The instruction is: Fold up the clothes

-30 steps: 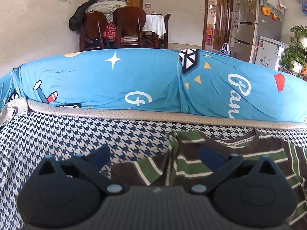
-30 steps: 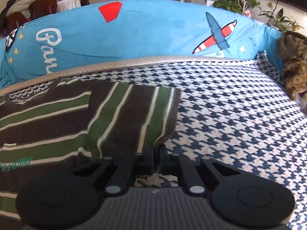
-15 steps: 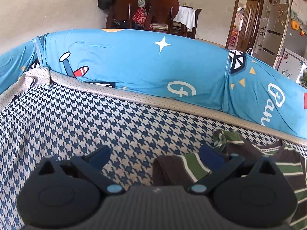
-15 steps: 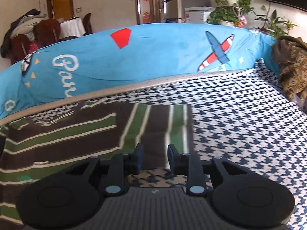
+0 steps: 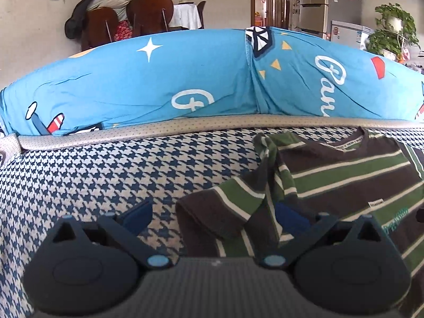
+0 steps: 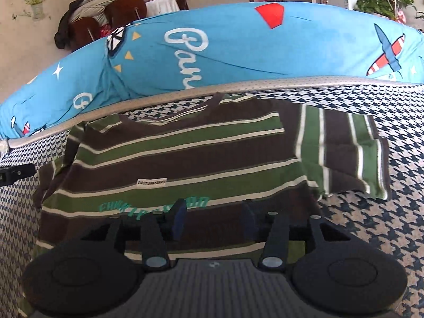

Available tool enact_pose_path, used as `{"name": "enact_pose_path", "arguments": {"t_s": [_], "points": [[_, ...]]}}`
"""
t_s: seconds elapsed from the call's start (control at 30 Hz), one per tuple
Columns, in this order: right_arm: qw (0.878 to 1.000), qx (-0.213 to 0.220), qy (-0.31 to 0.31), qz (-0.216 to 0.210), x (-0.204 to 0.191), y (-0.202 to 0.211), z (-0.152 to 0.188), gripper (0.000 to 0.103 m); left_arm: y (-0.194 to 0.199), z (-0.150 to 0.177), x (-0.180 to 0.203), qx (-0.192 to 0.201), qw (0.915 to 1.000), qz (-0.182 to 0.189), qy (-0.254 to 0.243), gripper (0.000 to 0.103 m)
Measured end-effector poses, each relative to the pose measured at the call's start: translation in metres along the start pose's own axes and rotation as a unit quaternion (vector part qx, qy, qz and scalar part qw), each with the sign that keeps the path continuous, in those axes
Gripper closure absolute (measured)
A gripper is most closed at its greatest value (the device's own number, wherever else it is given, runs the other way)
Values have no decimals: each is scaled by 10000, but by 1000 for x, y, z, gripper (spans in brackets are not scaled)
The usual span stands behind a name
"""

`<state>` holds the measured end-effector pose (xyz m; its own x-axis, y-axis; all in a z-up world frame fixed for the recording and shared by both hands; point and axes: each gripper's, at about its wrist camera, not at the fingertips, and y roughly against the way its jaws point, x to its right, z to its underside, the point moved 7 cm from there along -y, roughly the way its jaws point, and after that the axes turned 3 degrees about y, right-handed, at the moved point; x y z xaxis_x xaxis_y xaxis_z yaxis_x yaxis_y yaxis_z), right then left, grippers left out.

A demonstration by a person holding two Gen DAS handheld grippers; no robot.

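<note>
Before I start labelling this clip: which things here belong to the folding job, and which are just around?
Part of the job:
striped T-shirt
left tongs, open
right tongs, open

Just around:
houndstooth cover under the shirt
blue printed cushions
dining chairs
fridge
potted plant

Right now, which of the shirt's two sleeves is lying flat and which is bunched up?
The sleeve on the right side lies spread flat on the houndstooth cover. The other sleeve is rumpled and twisted at the shoulder, just ahead of the open left tongs.
</note>
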<state>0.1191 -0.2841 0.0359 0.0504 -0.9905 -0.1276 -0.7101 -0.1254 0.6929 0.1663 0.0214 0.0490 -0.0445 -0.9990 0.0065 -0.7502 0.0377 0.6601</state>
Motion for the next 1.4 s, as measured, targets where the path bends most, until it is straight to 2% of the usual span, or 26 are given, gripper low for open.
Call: {"name": "enact_pose_path", "arguments": {"t_s": [0.2,0.37,0.5,0.6,0.87,0.97,1.03,1.13,1.2,1.23,1.4], "points": [[9998,-120,12,-126,-10,-6,0,51,-18,1,13,30,9996,186,-220,0],[9997,-168,-14,-177,-13,-8,1,50,-39,2,14,-98,9995,77,-294,0],[9994,-227,-58,-258,-15,-10,2,49,-55,4,10,-194,9990,-227,-332,0],[9991,-276,-101,-310,-17,-12,3,46,-62,4,6,-197,9989,-303,-309,0],[9990,-305,-23,-327,-25,-16,7,30,-81,-1,-7,-170,9984,-525,-100,0],[9990,-309,62,-311,-29,-17,8,25,-86,-9,-23,-86,9954,-956,55,0],[9990,-305,85,-307,-30,-19,8,23,-88,-15,-40,-29,9898,-1406,227,0],[9990,-283,126,-315,-31,-21,8,20,-86,-19,-79,-12,9729,-2169,803,0],[9990,-281,159,-319,-32,-21,8,19,-82,-22,-101,-28,9631,-2405,1204,0],[9990,-282,167,-319,-32,-22,7,19,-80,-23,-109,-27,9616,-2390,1349,0],[9989,-298,196,-291,-34,-23,6,17,-68,-21,-118,-46,9690,-1731,1762,0]]}}
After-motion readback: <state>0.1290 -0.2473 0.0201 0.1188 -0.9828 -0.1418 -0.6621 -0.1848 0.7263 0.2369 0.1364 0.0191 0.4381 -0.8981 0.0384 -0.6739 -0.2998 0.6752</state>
